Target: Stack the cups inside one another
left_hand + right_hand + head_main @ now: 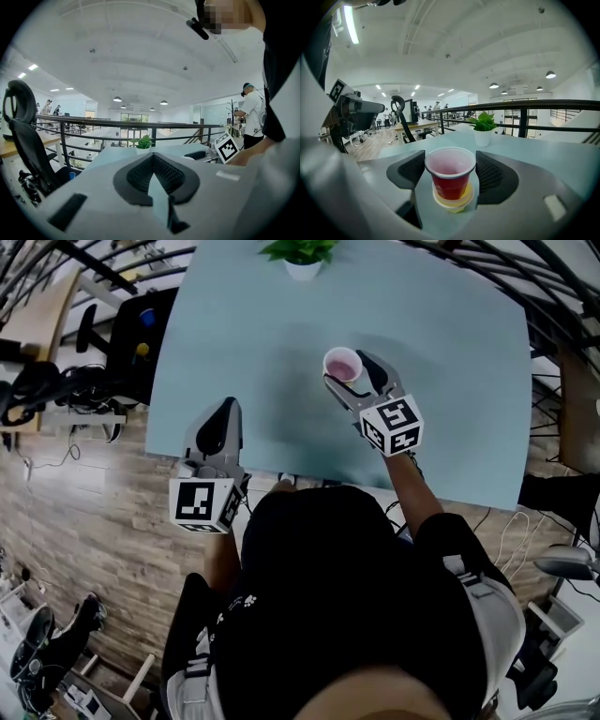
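Edges: left gripper over the near-left edge of the pale blue table; plant pot at the far edge; wide tabletop right of the cups.
Hard to see: yellow cup mostly covered, only rim and base showing.
Cups: red cup, pale inside, nested upright in the yellow one, mid-table.
Right gripper: jaws spread, one either side of the red cup.
Left jaws: pressed together, nothing between.
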`<action>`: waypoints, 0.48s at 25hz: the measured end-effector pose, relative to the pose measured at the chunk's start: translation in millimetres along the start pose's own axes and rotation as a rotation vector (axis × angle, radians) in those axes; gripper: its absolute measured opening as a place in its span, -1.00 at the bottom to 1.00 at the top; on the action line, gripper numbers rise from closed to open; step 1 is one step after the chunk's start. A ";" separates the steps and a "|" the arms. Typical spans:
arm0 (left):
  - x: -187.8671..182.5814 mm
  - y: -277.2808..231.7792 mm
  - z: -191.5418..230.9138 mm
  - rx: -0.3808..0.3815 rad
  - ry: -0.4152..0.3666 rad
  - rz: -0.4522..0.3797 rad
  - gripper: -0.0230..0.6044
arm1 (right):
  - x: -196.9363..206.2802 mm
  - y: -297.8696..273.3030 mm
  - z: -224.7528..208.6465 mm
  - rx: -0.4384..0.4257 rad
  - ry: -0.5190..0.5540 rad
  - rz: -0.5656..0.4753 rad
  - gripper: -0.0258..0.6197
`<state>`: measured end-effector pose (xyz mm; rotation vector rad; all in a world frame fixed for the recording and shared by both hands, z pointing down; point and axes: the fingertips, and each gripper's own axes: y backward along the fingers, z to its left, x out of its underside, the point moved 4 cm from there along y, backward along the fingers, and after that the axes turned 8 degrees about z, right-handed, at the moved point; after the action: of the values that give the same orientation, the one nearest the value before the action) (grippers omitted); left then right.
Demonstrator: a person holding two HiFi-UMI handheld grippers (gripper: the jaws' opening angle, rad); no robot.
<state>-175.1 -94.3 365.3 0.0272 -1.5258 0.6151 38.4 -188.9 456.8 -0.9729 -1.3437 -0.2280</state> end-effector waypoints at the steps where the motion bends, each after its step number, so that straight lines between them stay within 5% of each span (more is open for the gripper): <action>1: 0.1 -0.1 0.4 -0.002 -0.001 0.000 -0.97 | 2.2 -1.6 0.0 -0.001 0.001 0.006 0.14; 12: -2.3 1.0 2.0 -0.010 -0.009 0.001 -0.97 | 18.4 -10.9 0.3 -0.005 0.026 0.072 0.14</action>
<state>-177.2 -95.0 362.9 0.0218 -1.5374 0.6084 36.0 -188.3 478.1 -1.0172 -1.2824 -0.1893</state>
